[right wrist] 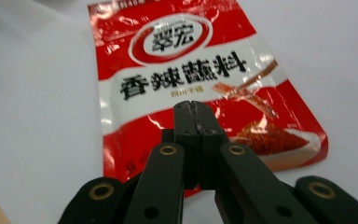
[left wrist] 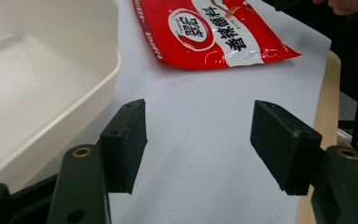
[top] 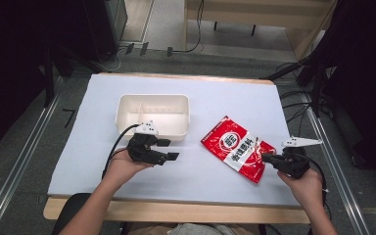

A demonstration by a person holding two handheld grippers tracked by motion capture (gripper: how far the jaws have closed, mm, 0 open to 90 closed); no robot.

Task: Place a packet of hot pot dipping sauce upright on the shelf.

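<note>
A grey floor with cables (top: 186,46) and dark frames is seen round a wooden table (top: 176,211), whose top is covered by a pale blue-white sheet (top: 225,93). On the sheet, a cream two-compartment tray (top: 152,100) is set left of centre, w/ a red-and-white seasoning packet (top: 237,147) lying flat to its right, well apart from it. The left gripper (top: 169,149) is held just in front of the tray, jaws wide open w/ nothing betw. them; the right gripper (top: 266,157) is held at the packet's near-right end, jaws closed pad to pad above it, no part of it seen pinched.
</note>
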